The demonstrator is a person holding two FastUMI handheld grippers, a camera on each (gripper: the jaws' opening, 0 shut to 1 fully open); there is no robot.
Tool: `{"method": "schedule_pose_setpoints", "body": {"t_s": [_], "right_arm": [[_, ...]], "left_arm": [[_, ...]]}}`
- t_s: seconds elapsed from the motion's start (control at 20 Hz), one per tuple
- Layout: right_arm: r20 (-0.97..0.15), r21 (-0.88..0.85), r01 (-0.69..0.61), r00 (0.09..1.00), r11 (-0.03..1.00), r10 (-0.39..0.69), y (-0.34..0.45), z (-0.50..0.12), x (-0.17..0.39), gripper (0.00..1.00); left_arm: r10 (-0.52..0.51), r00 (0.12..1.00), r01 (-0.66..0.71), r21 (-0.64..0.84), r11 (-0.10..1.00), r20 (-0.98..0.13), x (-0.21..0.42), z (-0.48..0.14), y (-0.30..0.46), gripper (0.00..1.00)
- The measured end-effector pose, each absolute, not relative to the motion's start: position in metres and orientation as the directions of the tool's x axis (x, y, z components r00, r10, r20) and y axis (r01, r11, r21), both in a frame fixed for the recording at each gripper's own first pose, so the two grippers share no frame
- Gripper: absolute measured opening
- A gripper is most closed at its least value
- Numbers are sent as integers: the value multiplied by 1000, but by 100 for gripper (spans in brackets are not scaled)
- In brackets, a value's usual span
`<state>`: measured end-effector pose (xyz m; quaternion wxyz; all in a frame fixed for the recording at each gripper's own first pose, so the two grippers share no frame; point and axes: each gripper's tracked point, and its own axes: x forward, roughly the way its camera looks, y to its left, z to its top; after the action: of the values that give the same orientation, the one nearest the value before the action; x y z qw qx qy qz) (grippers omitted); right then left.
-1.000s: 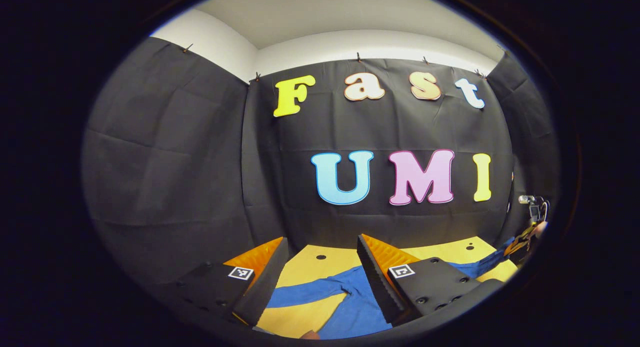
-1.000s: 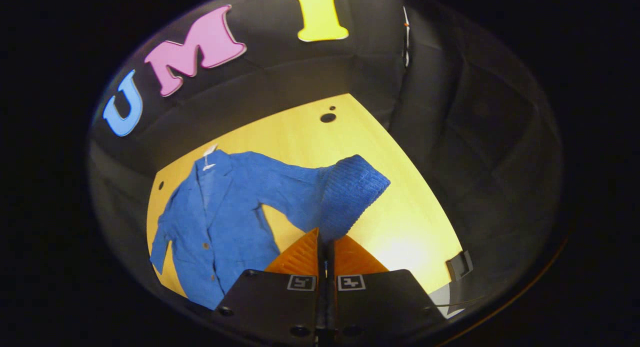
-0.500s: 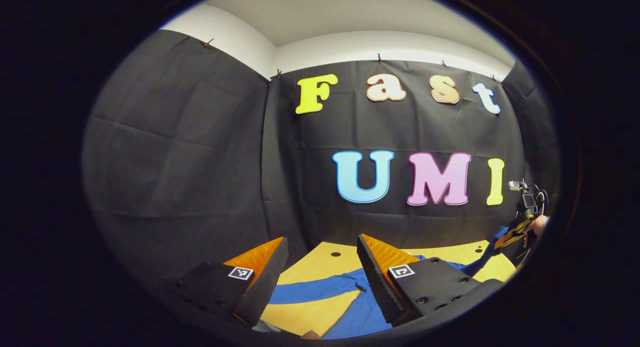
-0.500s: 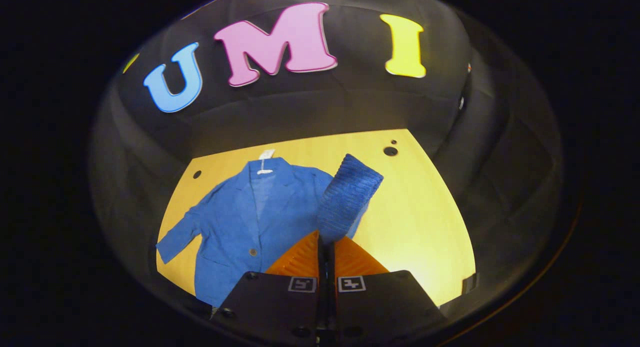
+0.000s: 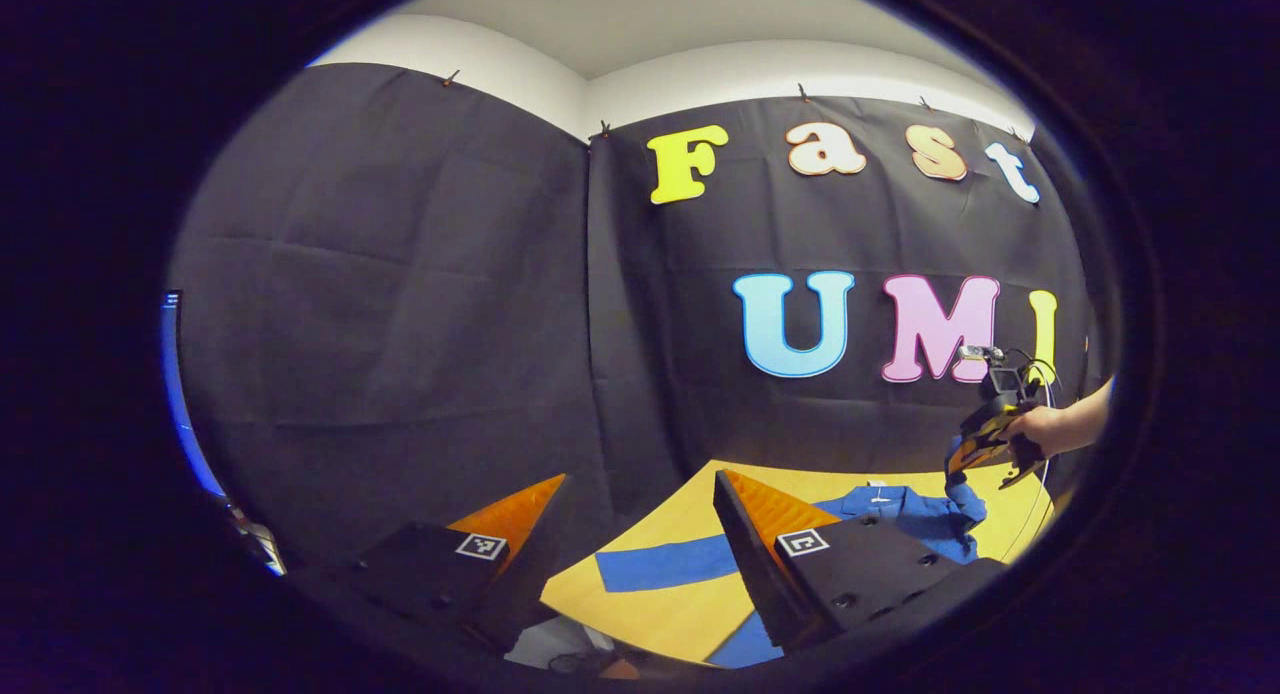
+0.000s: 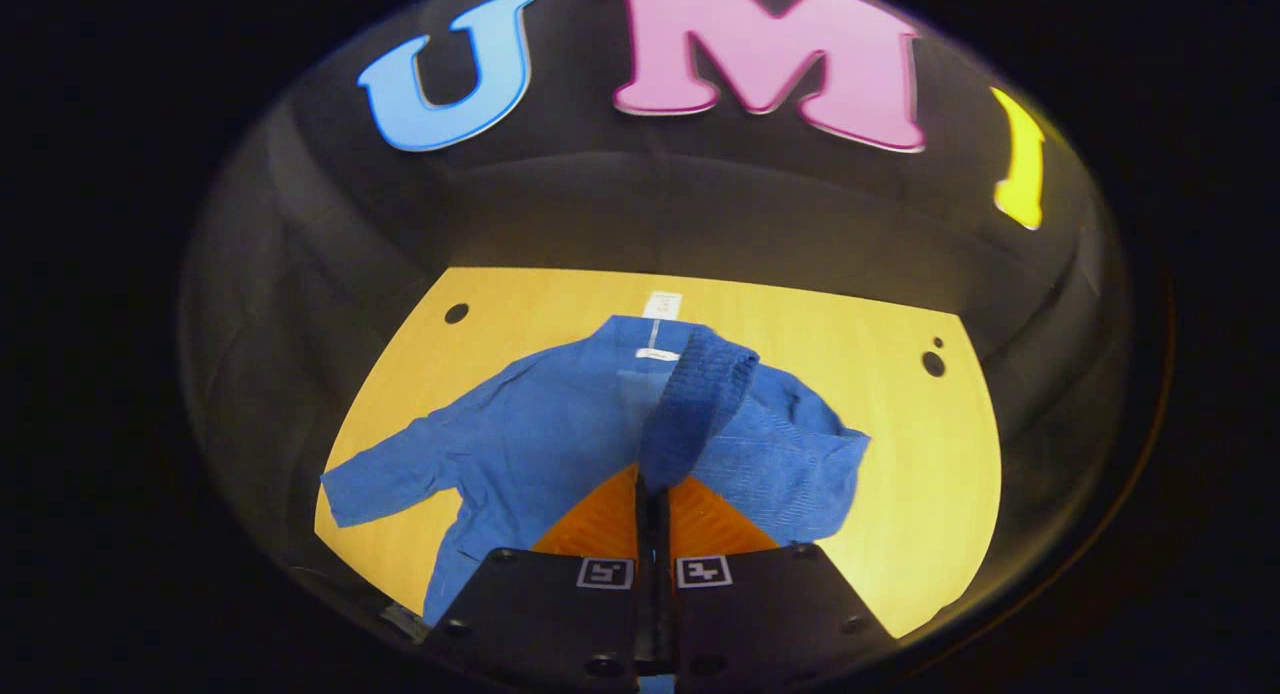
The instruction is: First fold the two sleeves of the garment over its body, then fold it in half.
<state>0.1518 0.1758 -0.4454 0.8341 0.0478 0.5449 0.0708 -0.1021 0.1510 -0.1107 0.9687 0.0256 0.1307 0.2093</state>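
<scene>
The jaws of the right gripper [image 6: 655, 489] are pressed together at the bottom centre of the right gripper view, pinching the cuff of one sleeve [image 6: 695, 404] of the blue jacket [image 6: 560, 434], which rises from them toward the collar. The jaws of the left gripper [image 5: 640, 534] stand spread apart at the bottom of the left gripper view, with nothing between them.

The jacket lies on the yellow tabletop [image 6: 900, 454] in the middle of the right gripper view, collar toward the far edge with a white tag [image 6: 660, 306] just beyond it. The other sleeve [image 6: 385, 479] lies flat toward the lower left of that frame. Small dark holes mark the tabletop near its far corners.

In the left gripper view that flat sleeve shows as a blue band between the fingers, and at the right edge a hand [image 5: 1045, 429] holds the right gripper above the jacket. Black cloth walls enclose the booth, with a pale wall and ceiling above.
</scene>
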Motion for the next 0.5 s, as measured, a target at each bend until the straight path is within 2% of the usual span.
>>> {"method": "schedule_pose_setpoints", "body": {"t_s": [0.2, 0.3, 0.5], "right_arm": [[-935, 178, -137, 285, 974, 211, 254, -507, 169, 1], [-953, 195, -171, 198, 966, 228, 287, -540, 162, 2], [-972, 163, -219, 133, 962, 194, 320, -591, 160, 2]], "left_arm": [[500, 815, -488, 118, 865, -292, -129, -128, 179, 81], [524, 788, -526, 90, 846, -323, -140, -135, 186, 81], [589, 715, -611, 72, 788, -376, -167, -153, 205, 81]]}}
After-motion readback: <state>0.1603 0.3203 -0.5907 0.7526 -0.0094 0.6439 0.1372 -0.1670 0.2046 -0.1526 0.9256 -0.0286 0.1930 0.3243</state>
